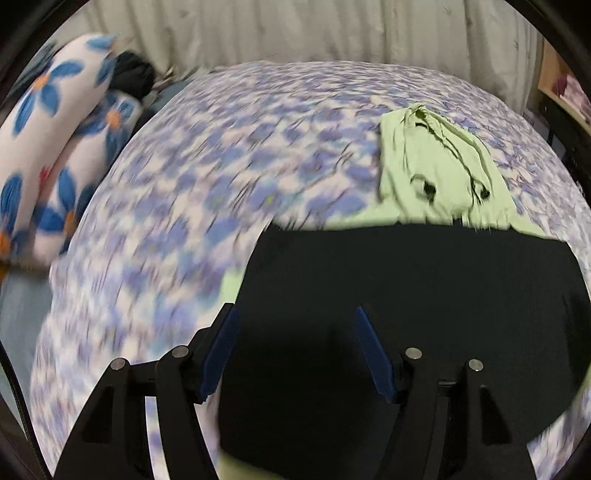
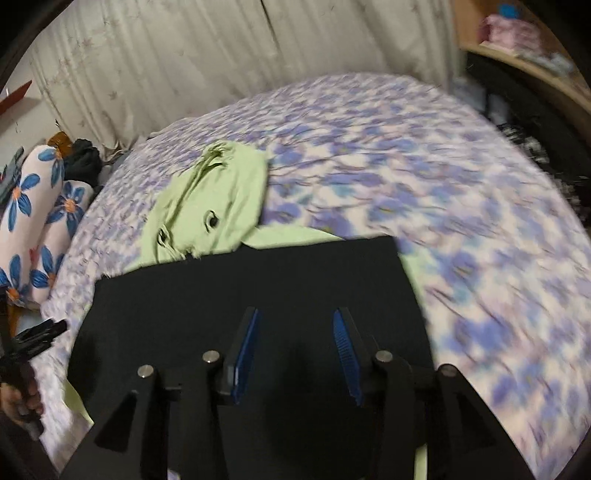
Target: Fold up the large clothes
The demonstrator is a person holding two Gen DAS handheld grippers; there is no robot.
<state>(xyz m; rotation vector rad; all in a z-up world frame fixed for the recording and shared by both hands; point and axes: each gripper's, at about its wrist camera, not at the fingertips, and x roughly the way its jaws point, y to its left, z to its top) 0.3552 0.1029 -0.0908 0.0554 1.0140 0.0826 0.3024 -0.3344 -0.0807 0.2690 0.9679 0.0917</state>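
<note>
A black garment (image 1: 424,295) (image 2: 258,277) lies flat as a folded rectangle on the bed, on top of a light green garment (image 1: 436,166) (image 2: 218,195) whose crumpled end with drawstrings sticks out behind it. My left gripper (image 1: 295,310) hovers open over the black garment's left part, with nothing between its blue pads. My right gripper (image 2: 296,312) hangs open over the middle of the black garment, its pads also clear of cloth. The left gripper (image 2: 37,336) shows at the left edge of the right wrist view, beside the garment's left side.
The bed (image 1: 221,166) (image 2: 461,221) has a purple flowered sheet. White pillows with blue flowers (image 1: 55,129) (image 2: 37,203) and a dark bundle (image 1: 131,75) lie at its left. A pale curtain (image 1: 295,29) hangs behind. A wooden shelf (image 2: 535,55) stands at the right.
</note>
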